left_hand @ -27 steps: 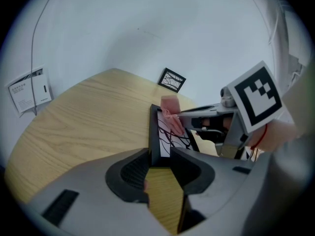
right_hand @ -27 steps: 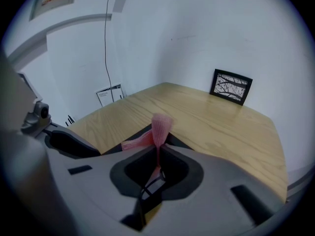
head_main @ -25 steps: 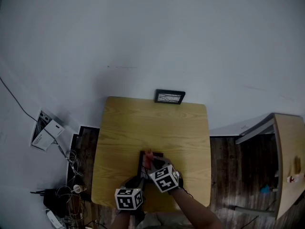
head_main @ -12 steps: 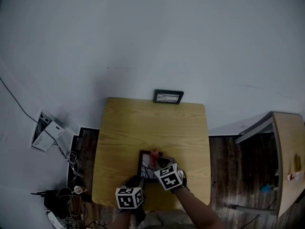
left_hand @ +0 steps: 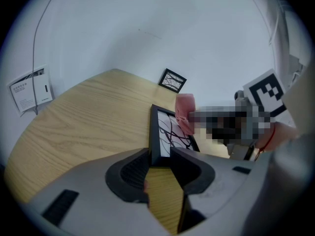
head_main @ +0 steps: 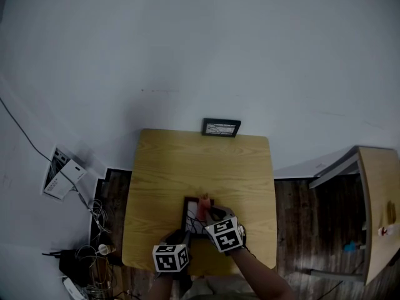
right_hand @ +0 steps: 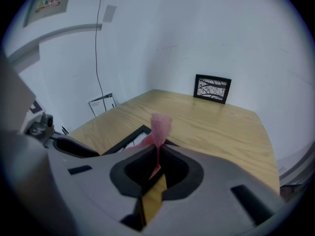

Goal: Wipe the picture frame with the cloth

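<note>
A black picture frame [head_main: 192, 216] [left_hand: 168, 134] with a branch print lies flat near the front edge of the wooden table [head_main: 200, 167]. My left gripper [left_hand: 160, 157] [head_main: 181, 239] is shut on the frame's near edge. My right gripper [right_hand: 157, 154] [head_main: 208, 212] is shut on a pink cloth [right_hand: 159, 128] [left_hand: 185, 111] [head_main: 203, 200], whose free end sticks up past the jaws over the frame's far part. Whether the cloth touches the glass I cannot tell.
A second black-framed print [head_main: 220, 127] [right_hand: 212, 88] [left_hand: 172, 80] leans against the white wall at the table's far edge. Cables and a white box [head_main: 62, 177] lie on the floor at left. Another wooden table [head_main: 378, 211] stands at right.
My right gripper with the pink cloth has shifted slightly to the right and nearer across the frame. The left gripper and the frame have stayed put.
</note>
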The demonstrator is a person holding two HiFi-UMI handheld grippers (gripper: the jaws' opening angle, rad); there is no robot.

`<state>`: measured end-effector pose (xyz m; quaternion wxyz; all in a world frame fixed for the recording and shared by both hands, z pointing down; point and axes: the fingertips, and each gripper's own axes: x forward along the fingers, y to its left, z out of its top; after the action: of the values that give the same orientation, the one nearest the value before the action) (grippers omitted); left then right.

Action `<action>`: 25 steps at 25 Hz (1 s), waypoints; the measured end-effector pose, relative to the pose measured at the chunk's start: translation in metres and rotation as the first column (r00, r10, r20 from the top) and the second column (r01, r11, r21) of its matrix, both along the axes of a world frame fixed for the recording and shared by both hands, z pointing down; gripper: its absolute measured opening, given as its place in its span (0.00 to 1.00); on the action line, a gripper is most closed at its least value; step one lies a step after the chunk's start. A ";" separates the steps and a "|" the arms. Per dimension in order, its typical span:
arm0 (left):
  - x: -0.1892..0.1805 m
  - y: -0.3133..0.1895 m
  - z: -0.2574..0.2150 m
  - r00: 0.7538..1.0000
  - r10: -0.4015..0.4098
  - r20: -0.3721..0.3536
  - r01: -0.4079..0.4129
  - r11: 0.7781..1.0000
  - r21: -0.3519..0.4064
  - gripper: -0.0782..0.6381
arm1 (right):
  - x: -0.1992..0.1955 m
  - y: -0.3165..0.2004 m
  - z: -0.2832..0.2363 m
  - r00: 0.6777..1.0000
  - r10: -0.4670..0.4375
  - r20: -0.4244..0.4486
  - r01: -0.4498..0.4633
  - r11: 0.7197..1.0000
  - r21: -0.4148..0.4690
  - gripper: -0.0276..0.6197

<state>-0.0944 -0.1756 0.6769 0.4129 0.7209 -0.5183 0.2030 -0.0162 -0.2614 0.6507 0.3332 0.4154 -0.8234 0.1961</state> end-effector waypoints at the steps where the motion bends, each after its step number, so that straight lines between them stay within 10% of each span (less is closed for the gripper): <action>1: 0.000 0.000 0.000 1.000 -0.001 0.000 0.001 1.000 0.001 0.28 | -0.001 0.001 -0.003 1.000 0.005 0.022 -0.005 1.000 0.006 0.07; 10: 0.000 0.000 0.000 1.000 -0.009 0.009 0.009 1.000 0.005 0.28 | -0.032 0.026 -0.029 0.972 0.009 0.233 0.002 0.999 -0.047 0.07; 25: 0.001 0.000 -0.001 1.000 -0.009 0.014 0.009 1.000 0.010 0.28 | -0.057 0.053 0.015 0.983 -0.130 0.130 0.142 0.985 -0.093 0.07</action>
<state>-0.0936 -0.1753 0.6760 0.4064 0.7191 -0.5256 0.2036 -0.0730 -0.2087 0.6655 0.3149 0.3277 -0.8579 0.2399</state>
